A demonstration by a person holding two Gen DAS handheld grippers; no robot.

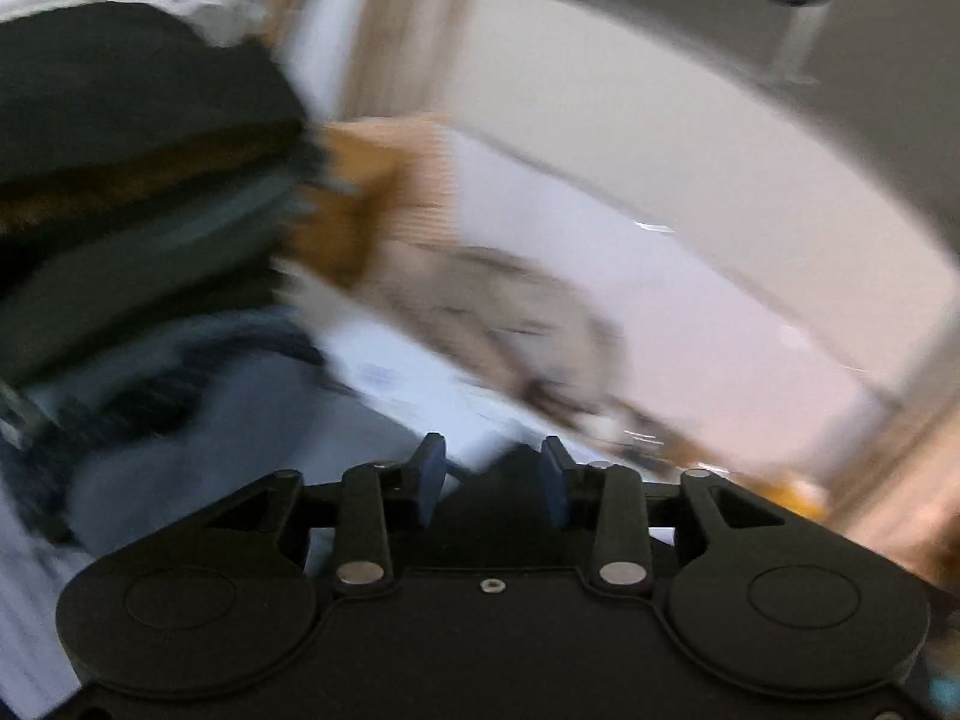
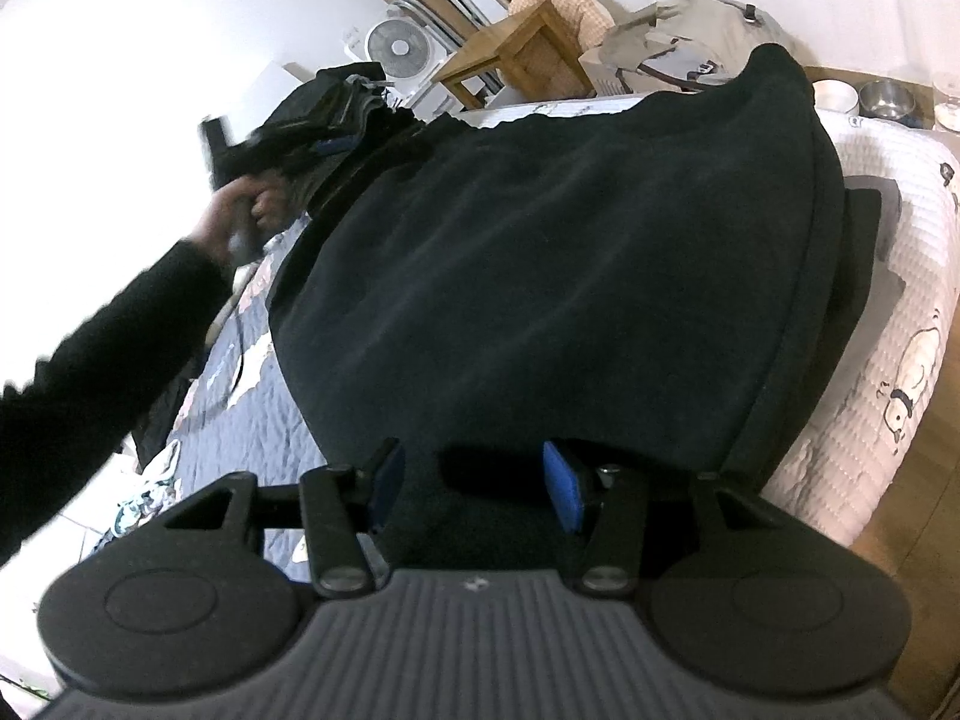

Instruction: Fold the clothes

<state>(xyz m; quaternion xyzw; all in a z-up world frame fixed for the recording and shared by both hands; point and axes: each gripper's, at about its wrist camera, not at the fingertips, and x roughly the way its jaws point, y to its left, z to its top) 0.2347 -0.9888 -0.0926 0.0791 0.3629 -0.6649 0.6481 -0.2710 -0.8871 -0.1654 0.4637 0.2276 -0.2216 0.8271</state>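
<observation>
The dark garment (image 2: 558,264) lies spread flat on the bed (image 2: 900,312), stretching away from the right claw (image 2: 474,489), whose blue pads stand apart on either side of its near hem; the cloth sits between them, but whether they press on it cannot be told, as the gap looks wider than the fabric. Far ahead and to the left of that claw, a hand (image 2: 240,222) in a black sleeve holds the left claw (image 1: 492,483) near the garment's far corner, beside a stack of folded clothes (image 2: 336,114). In its own blurred view that claw's pads are apart with nothing between them, the stack up to its left. The step looks like the gap between folds: one edge laid, the left claw free. Next, I judge, the left claw must find a fresh hem or corner, and both must clamp and carry the edge across evenly.
</observation>
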